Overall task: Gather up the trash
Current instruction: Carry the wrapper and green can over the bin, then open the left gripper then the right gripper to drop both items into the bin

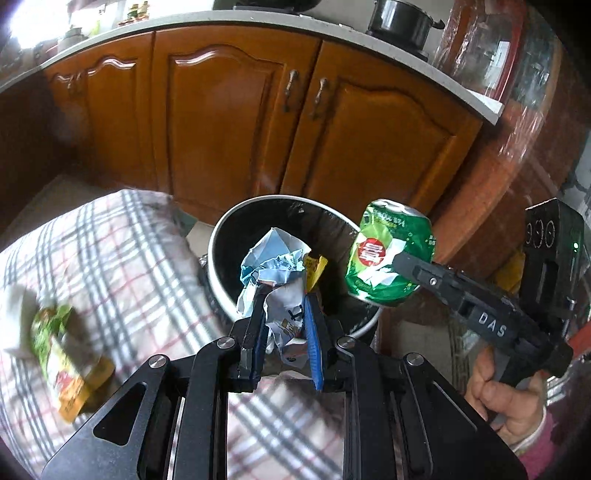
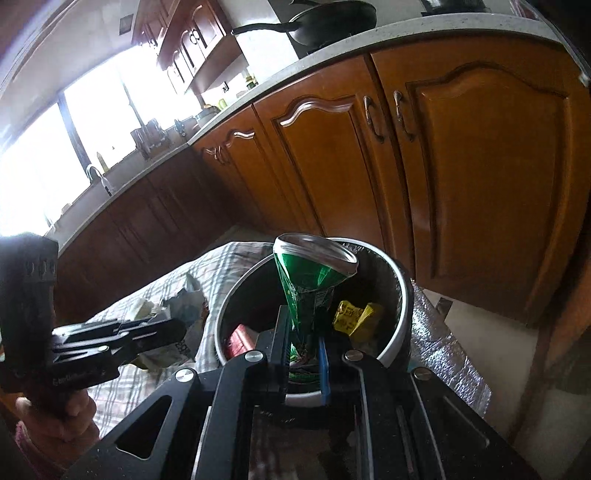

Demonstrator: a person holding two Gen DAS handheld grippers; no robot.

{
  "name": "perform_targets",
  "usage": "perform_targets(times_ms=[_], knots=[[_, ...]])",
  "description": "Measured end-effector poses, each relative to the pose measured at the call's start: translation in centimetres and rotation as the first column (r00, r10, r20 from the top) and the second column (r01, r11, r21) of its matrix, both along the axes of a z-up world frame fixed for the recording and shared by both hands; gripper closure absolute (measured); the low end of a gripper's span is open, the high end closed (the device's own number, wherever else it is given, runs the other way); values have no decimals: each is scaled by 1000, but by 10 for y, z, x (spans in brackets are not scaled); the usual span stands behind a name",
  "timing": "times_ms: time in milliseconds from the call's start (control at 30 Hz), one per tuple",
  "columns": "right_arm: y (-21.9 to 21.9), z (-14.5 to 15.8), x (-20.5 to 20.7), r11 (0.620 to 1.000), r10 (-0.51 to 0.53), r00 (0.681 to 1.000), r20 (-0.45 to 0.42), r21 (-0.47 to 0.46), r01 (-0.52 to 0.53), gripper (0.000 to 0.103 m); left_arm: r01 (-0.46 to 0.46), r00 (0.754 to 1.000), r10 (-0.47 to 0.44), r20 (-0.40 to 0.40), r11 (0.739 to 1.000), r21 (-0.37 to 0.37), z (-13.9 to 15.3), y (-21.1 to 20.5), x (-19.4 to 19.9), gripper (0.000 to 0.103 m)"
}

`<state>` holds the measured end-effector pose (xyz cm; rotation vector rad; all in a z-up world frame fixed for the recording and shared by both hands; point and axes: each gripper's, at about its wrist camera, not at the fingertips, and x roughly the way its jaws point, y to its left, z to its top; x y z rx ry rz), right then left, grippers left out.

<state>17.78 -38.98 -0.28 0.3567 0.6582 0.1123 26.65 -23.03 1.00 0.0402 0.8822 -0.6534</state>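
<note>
My left gripper (image 1: pixel 284 295) is shut on a crumpled white and blue paper wad (image 1: pixel 275 266), held over the near rim of a round metal trash bin (image 1: pixel 218 236). My right gripper (image 2: pixel 301 325) is shut on a crushed green drink can (image 2: pixel 308 280), held above the bin (image 2: pixel 400 295). The can also shows in the left wrist view (image 1: pixel 388 254), at the bin's right rim. A yellow wrapper (image 2: pixel 354 314) and a red item (image 2: pixel 240 339) lie inside the bin. A green and yellow snack packet (image 1: pixel 62 350) lies on the plaid cloth (image 1: pixel 122 266) at left.
Brown wooden cabinet doors (image 1: pixel 229 122) stand right behind the bin under a pale countertop (image 1: pixel 369 40) with a black pot (image 1: pixel 400 22). A plastic-wrapped wooden piece (image 1: pixel 517 122) stands at right. Silver foil mat (image 2: pixel 447 354) lies under the bin. More crumpled trash (image 2: pixel 177 302) lies on the cloth.
</note>
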Motion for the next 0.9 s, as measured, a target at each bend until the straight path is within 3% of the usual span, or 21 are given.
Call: perform_targets(times_ms=[600, 767, 833, 900], knots=[[-15, -16, 38, 999, 10, 996, -87, -31, -13, 91, 28, 998, -22, -60, 996, 88, -17, -51, 44, 83], [-21, -22, 47, 1000, 14, 994, -113, -6, -15, 86, 23, 998, -17, -67, 995, 97, -17, -58, 49, 73], [-24, -23, 48, 1000, 10, 993, -115, 10, -9, 85, 17, 998, -11, -66, 995, 97, -17, -58, 49, 61], [-25, -23, 46, 1000, 7, 994, -110, 20, -5, 85, 9, 998, -4, -59, 996, 91, -16, -56, 49, 57]])
